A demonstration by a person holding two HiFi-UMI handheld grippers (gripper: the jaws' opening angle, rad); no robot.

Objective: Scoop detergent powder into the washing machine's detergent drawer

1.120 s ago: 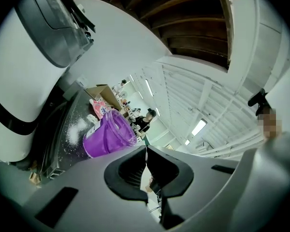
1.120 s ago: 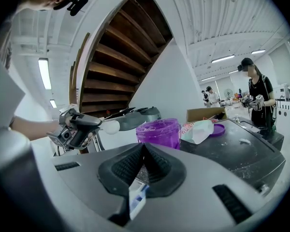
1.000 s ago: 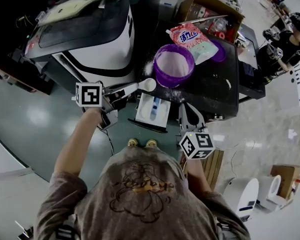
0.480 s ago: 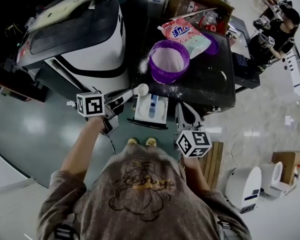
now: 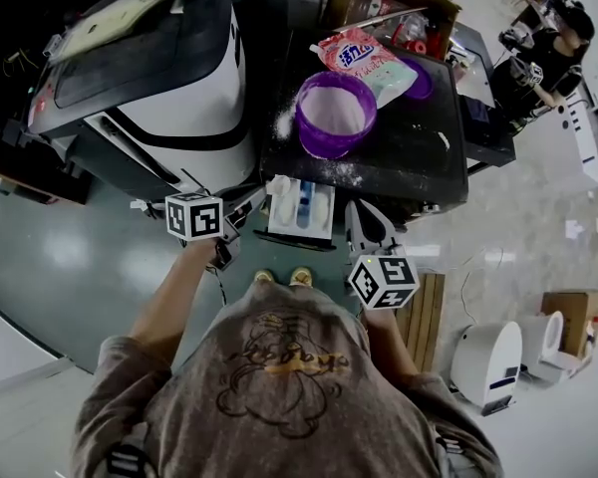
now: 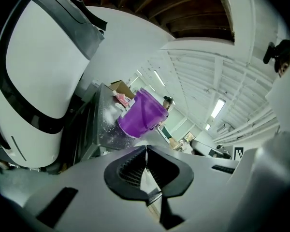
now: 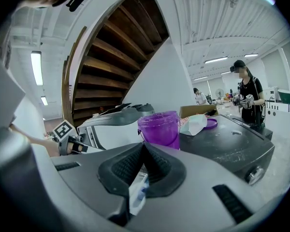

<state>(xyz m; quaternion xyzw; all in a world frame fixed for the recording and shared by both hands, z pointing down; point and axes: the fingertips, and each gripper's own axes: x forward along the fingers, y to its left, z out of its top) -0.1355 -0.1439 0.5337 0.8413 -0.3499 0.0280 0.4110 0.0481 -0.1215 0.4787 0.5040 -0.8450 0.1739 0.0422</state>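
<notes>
My left gripper (image 5: pixel 247 203) is shut on the handle of a white scoop (image 5: pixel 278 186), whose bowl is over the left end of the pulled-out white detergent drawer (image 5: pixel 314 212). In the left gripper view the jaws (image 6: pixel 146 150) are pressed together, with a white sliver of the handle (image 6: pixel 148 180) between them. The purple tub (image 5: pixel 336 115) of white powder stands on the black washing machine top (image 5: pixel 409 157), behind the drawer. My right gripper (image 5: pixel 360 214) hangs just right of the drawer, shut on nothing (image 7: pixel 144 146); through its gap the drawer (image 7: pixel 137 193) shows.
A pink detergent bag (image 5: pixel 364 56) and a purple lid (image 5: pixel 425 78) lie behind the tub, with spilled powder around them. A white-and-black machine (image 5: pixel 149 68) stands at the left. A cardboard box (image 5: pixel 394 8) sits at the back. A person (image 5: pixel 548 48) stands at the far right.
My left gripper has carried the scoop from beside the purple tub down and toward me, to the drawer's left end. The right gripper has stayed beside the drawer.
</notes>
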